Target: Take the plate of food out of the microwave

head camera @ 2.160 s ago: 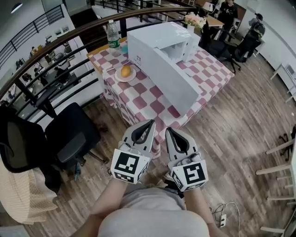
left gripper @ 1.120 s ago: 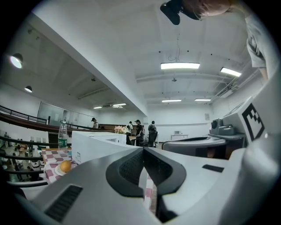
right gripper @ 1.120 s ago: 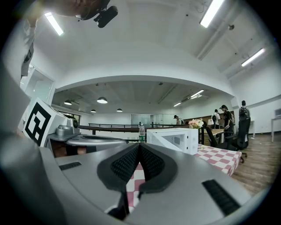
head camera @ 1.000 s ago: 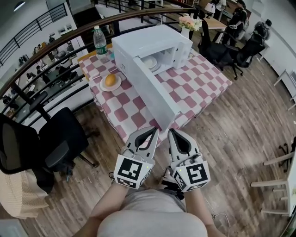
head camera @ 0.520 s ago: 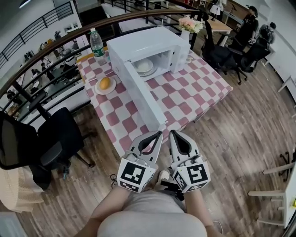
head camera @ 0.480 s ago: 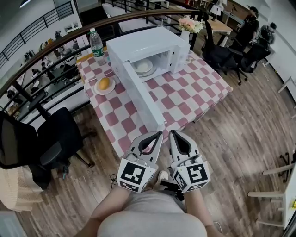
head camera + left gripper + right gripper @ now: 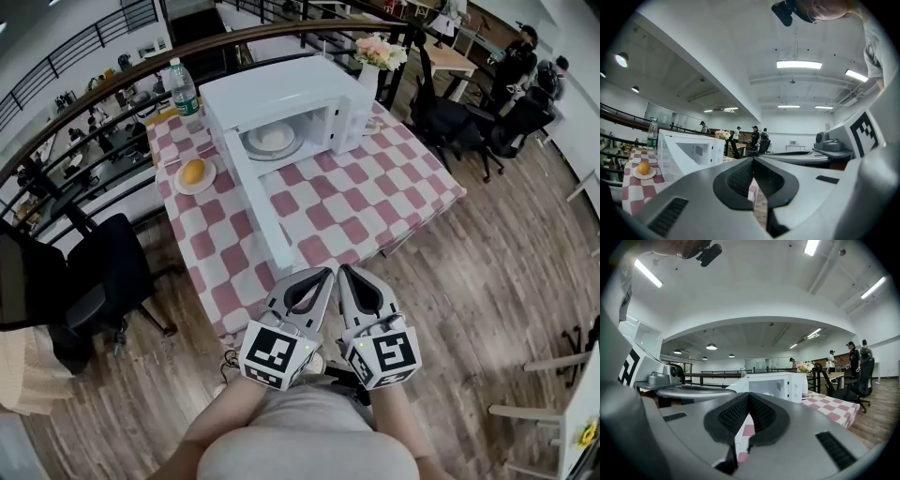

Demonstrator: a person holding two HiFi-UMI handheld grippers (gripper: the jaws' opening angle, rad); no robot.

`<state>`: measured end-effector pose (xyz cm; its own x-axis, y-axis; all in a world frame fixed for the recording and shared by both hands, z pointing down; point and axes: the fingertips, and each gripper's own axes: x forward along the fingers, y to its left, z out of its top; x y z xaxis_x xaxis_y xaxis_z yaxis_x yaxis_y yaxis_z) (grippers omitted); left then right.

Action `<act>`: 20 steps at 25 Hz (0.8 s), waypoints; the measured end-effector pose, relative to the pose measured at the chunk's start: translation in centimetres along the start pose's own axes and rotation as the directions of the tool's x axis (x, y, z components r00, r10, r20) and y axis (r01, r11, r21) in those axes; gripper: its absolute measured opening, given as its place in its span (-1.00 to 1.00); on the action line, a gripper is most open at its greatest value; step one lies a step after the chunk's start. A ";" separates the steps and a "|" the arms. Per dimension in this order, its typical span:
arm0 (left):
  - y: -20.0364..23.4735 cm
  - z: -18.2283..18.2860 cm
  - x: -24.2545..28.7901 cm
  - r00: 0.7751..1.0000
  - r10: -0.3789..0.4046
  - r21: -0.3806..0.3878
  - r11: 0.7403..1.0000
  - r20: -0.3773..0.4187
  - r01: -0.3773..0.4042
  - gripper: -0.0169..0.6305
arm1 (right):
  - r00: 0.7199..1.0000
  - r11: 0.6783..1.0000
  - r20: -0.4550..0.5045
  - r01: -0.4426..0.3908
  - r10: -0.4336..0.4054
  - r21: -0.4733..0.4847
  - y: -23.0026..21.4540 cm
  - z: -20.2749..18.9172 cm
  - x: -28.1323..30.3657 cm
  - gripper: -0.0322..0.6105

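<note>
1. White microwave stands at upper centre of the head view on the pink-checked desk. Its door is swung fully open toward you, so the cavity is free to reach into.
2. Your target, the plate of food, sits inside that cavity, and nothing touches it.
3. Your left gripper and right gripper sit side by side at lower centre, short of the desk's near corner. Both have their jaws pressed together and hold nothing. I judge this a carrying pose for the approach, not a grasp. You would have to part the jaws before taking the plate's rim.
4. To the left of the door lies a plate with an orange, with a water bottle beyond it. Both look far enough aside to leave your path open.
5. Only the head view looks down into the cavity and shows the plate of food. The two gripper views see the microwave from low down, so they do not show its contents. They do show, close up, the ribbed pads meeting with nothing between them.
</note>
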<state>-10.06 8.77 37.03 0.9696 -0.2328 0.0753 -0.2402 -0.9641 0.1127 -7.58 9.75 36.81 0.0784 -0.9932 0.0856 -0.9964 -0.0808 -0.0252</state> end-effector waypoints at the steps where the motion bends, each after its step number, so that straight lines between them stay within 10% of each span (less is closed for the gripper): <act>1: -0.3 -0.1 0.6 1.000 0.000 -0.004 1.000 -0.002 0.000 -0.94 | 1.000 1.000 -0.001 -0.002 0.002 0.000 -0.7 -0.1 -0.1 -0.82; 20: -0.7 -1.3 7.7 0.995 0.088 -0.047 0.995 -0.047 -0.090 -0.94 | 1.000 1.000 0.016 0.007 -0.007 0.026 -8.1 -0.3 0.4 -0.82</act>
<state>-2.49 7.86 38.77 0.9415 -0.3104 0.1313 -0.3285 -0.9323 0.1515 0.50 9.99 37.32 0.0859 -0.9938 0.0699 -0.9947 -0.0895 -0.0501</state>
